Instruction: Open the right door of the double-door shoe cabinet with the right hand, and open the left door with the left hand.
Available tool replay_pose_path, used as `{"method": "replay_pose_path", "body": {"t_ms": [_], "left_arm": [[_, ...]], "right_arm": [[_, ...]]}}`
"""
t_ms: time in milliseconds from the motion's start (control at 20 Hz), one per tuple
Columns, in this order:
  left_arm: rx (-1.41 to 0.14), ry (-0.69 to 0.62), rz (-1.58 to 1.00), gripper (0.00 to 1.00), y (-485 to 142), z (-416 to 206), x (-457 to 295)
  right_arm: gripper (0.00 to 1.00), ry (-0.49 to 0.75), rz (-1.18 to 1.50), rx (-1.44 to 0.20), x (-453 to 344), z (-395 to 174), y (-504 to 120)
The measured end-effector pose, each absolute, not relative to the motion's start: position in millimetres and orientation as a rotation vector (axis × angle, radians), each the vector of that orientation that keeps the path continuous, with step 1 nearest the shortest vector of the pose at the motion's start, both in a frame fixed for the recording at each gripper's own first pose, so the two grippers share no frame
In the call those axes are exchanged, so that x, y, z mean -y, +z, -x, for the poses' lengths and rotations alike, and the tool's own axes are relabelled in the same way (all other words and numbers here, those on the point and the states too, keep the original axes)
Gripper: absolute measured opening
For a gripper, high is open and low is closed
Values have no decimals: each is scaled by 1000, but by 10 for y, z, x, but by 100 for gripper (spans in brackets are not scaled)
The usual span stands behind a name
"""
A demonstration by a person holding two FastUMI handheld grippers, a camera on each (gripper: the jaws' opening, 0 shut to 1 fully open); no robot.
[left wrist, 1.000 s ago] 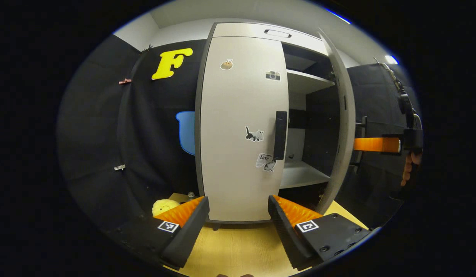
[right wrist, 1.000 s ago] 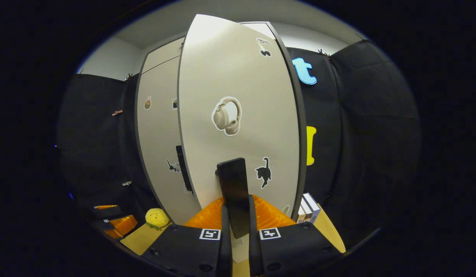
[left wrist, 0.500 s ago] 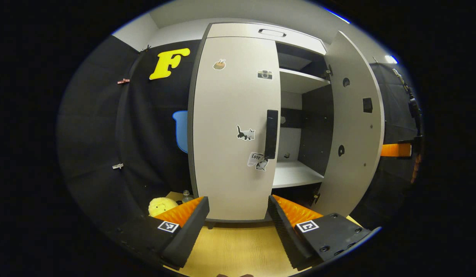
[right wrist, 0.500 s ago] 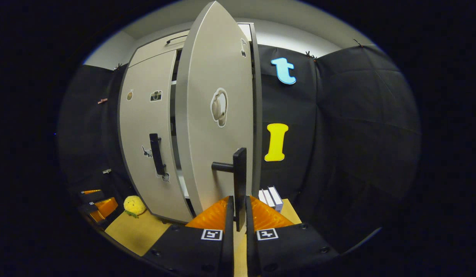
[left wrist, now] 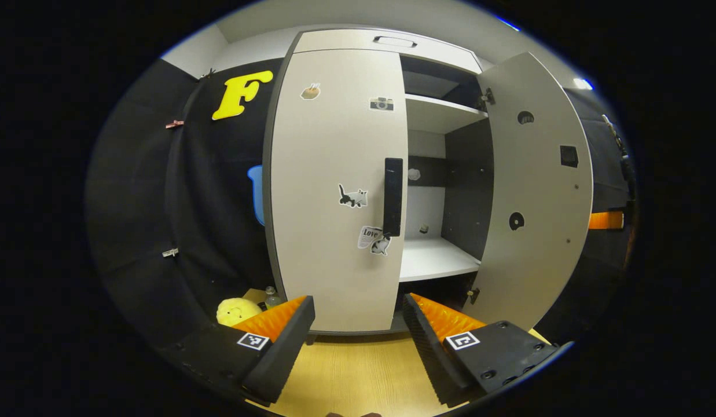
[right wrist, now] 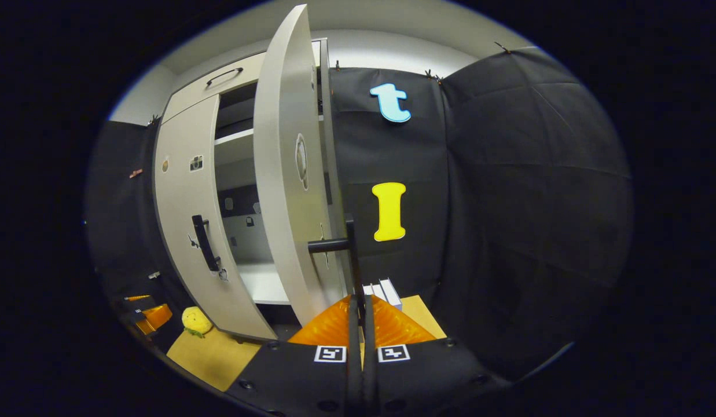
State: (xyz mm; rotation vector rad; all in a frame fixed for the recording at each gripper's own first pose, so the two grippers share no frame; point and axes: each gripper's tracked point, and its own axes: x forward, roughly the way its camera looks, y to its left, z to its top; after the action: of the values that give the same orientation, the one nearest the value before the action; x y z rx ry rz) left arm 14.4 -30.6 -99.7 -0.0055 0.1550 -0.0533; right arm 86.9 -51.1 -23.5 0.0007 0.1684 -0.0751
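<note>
Right door (left wrist: 537, 191) swings wider than a second ago, right claw (right wrist: 360, 313) clamped on its handle (right wrist: 351, 255); left door (left wrist: 334, 185) stays shut, left claw (left wrist: 358, 324) open, empty, short of it.

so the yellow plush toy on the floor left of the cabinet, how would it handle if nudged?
The round yellow plush toy looks soft, so it would likely squash rather than resist. Its rounded shape suggests it may roll or tumble on the smooth wooden floor. Probably light and not fragile.
</note>
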Motion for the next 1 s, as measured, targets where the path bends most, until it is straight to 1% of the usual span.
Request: {"method": "replay_pose_path", "body": {"t_ms": [200,500,650,700,750,800,850,900,950,1000], "left_arm": [[-153,-85,4,95,-989,-247,375],[-163,-110,17,95,-1036,-310,368],[-165,-117,11,95,-1050,-339,343],[-164,-117,8,95,-1045,-343,336],[-164,-119,7,95,-1052,-350,320],[-165,-122,8,95,-1051,-354,316],[-164,-124,8,95,-1048,-360,319],[-164,-124,6,95,-1040,-365,311],[-162,-121,3,95,-1029,-377,291],[-160,-119,0,95,-1008,-387,281]], "right_arm": [[5,-102,48,-150,494,-701,-198],[5,-87,60,-124,327,-321,-160],[5,-64,18,-122,113,-173,-165],[9,-59,7,-118,42,-146,-186],[9,-48,-2,-111,-28,-139,-178],[22,-38,-7,-109,-110,-135,-202],[28,-34,-13,-107,-176,-153,-224],[32,-28,-24,-110,-245,-170,-252],[33,-12,-44,-120,-336,-179,-286],[39,-1,-68,-127,-427,-226,-337]]}}
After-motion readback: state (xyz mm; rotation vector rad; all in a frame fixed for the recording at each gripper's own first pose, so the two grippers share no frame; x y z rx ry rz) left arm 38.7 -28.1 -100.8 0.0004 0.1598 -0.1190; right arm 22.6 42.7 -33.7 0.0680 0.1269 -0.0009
